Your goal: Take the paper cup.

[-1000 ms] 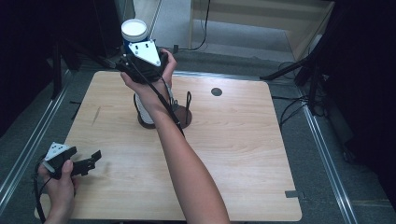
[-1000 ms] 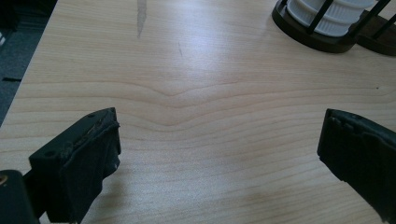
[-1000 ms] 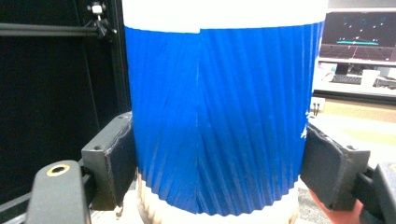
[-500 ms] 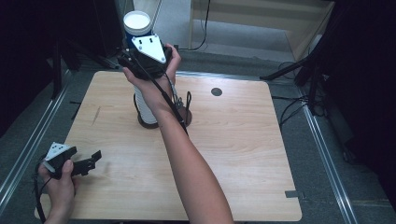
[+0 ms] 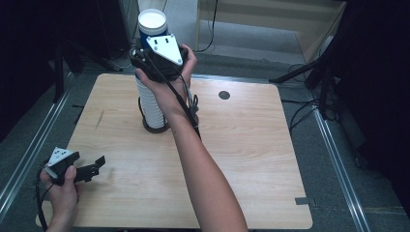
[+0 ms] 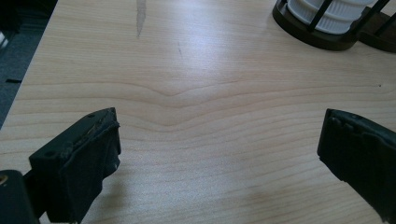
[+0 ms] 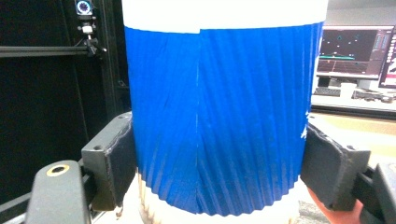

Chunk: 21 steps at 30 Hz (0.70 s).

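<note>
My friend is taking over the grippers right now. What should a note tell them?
Right gripper: shut on the blue ribbed paper cup with a white rim, held above the stack of white ribbed cups in the dark wire holder at the far side of the wooden table.
Left gripper: open, holding nothing, low at the near left corner of the table.
Done: the blue cup is gripped and is the topmost cup.
Left: whether it has come free of the stack is unclear; lift it clear and set it down.
</note>
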Motion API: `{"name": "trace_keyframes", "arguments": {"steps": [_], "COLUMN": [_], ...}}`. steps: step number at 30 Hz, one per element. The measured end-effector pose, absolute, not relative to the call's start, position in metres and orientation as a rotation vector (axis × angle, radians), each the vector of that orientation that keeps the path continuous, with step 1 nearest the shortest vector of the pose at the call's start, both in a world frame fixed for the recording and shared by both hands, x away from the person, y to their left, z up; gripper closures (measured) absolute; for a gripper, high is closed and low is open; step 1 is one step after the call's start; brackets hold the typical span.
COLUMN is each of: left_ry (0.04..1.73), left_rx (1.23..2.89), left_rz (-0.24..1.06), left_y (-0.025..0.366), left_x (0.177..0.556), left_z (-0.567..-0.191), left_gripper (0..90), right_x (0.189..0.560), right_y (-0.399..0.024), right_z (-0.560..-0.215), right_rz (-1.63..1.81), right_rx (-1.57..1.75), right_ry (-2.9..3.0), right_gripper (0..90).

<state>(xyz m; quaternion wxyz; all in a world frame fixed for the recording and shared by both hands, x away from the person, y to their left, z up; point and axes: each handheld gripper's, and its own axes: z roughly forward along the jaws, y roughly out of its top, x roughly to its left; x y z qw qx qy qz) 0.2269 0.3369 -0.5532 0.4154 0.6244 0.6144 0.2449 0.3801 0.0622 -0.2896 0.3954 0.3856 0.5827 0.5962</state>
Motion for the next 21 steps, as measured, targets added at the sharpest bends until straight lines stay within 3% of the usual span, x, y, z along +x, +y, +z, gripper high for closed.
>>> {"name": "trace_keyframes", "arguments": {"steps": [21], "left_ry": [1.544], "left_rx": [1.572], "left_rz": [0.626], "left_y": [0.335], "left_x": [0.227], "left_z": [-0.553], "left_gripper": [0.2], "right_x": [0.374], "right_y": [0.012], "right_z": [-0.3], "right_rz": [1.451], "right_rx": [1.041], "right_ry": [1.444], "right_gripper": [20.3]}}
